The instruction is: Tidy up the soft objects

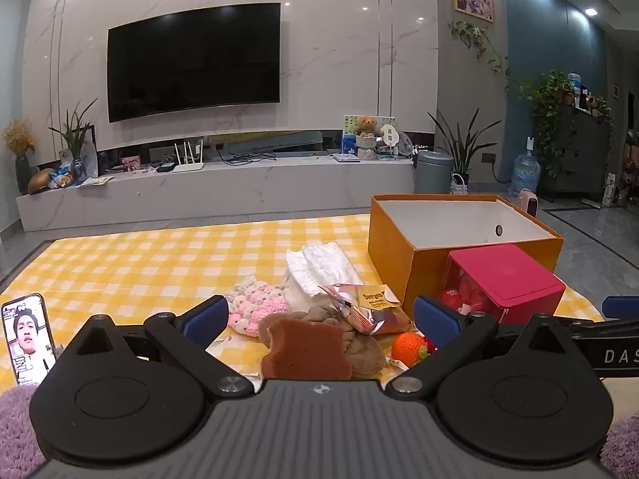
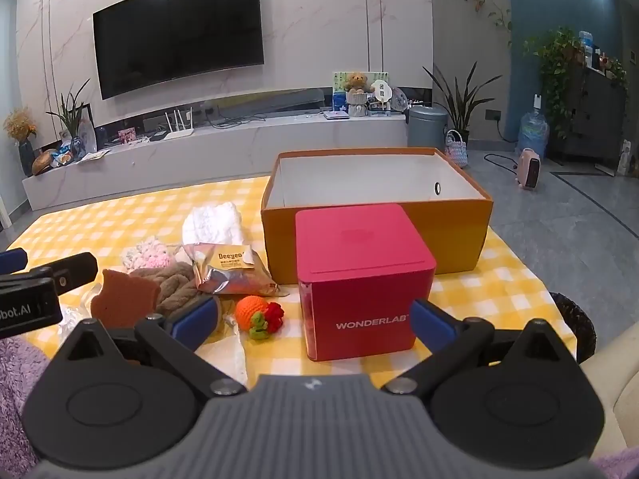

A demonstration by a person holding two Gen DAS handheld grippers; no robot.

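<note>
A pile of soft things lies on the yellow checked cloth [image 1: 139, 263]: a brown sponge [image 1: 305, 353], a brown plush cloth [image 1: 363, 353], a pink-white crochet piece [image 1: 257, 305], a white cloth [image 1: 323, 267], a foil Deeyeo packet [image 1: 365, 309] and an orange crochet fruit [image 1: 407, 345]. My left gripper [image 1: 319, 317] is open and empty, just before the pile. My right gripper [image 2: 313, 317] is open and empty, in front of the red Wonderlab box [image 2: 359, 279]. The orange open box [image 2: 375, 215] stands behind it, empty as far as shown.
A phone [image 1: 28, 339] stands at the left on the cloth. A purple fluffy fabric [image 1: 16, 431] lies at the near edge. A dark basket [image 2: 579, 319] sits at the right beside the table. A TV wall and low cabinet [image 1: 223, 187] stand behind.
</note>
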